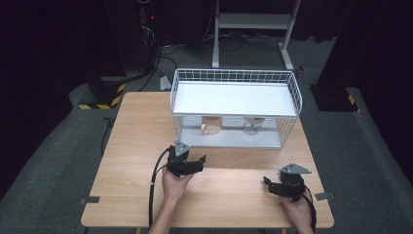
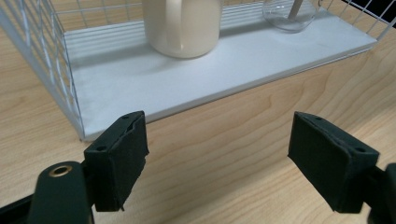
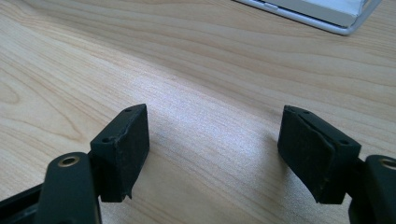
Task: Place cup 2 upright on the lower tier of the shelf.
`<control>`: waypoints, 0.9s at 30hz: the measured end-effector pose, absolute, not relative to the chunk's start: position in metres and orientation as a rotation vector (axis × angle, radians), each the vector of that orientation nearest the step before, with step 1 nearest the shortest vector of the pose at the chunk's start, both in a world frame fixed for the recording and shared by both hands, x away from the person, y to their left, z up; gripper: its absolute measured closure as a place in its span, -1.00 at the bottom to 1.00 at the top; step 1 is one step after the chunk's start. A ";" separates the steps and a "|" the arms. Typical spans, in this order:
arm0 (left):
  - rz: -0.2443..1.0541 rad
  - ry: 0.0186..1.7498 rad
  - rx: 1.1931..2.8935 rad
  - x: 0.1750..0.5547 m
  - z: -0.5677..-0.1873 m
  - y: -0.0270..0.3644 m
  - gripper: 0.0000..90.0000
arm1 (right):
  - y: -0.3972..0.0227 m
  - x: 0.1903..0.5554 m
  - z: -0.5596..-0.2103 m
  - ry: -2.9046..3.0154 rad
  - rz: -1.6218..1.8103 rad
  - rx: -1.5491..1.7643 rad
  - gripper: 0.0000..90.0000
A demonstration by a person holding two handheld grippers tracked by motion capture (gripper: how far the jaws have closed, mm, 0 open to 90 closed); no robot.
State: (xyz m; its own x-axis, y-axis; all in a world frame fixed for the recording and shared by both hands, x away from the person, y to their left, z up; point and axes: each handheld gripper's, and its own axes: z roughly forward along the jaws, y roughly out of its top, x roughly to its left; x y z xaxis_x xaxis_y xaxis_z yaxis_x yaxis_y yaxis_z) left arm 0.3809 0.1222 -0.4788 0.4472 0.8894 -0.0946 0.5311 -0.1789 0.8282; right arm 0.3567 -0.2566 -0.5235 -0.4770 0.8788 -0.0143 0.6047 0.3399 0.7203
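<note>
Your left gripper has its fingers spread, nothing between them but bare desk. Your right gripper likewise: fingers spread, empty, with only wood grain between them.

Hidden or hard to read: in the high view the upper shelf of the white wire rack covers the tops of both vessels below it. In the left gripper view the cream mug is cut off at the top edge, only its lower body and part of the handle showing; the clear glass is also cut, down to its base, with a pale stick-like thing inside that you cannot identify. In the right gripper view just a corner of the rack's base enters at the far right.

Around: the rack sits at the far side of the desk, wire sides at left and right, open toward you. The mug stands on the lower shelf at left, the glass to its right, well apart. Beyond the desk, a white metal stand and cables on the dark floor.

Mug relative to the fingers: far ahead of your left gripper, slightly left of the gap, with the shelf's near edge and a strip of desk between. Your right gripper sits near the desk's near right edge, well apart from the rack.
</note>
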 end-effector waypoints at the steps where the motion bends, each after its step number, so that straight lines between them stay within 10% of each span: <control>1: 0.532 1.204 1.852 0.380 -0.479 0.123 -0.55 | -0.257 0.357 -0.524 2.208 0.928 1.303 -0.44; 27: 0.570 1.268 1.894 0.353 -0.510 0.144 -0.56 | -0.257 0.357 -0.524 2.208 0.928 1.303 -0.44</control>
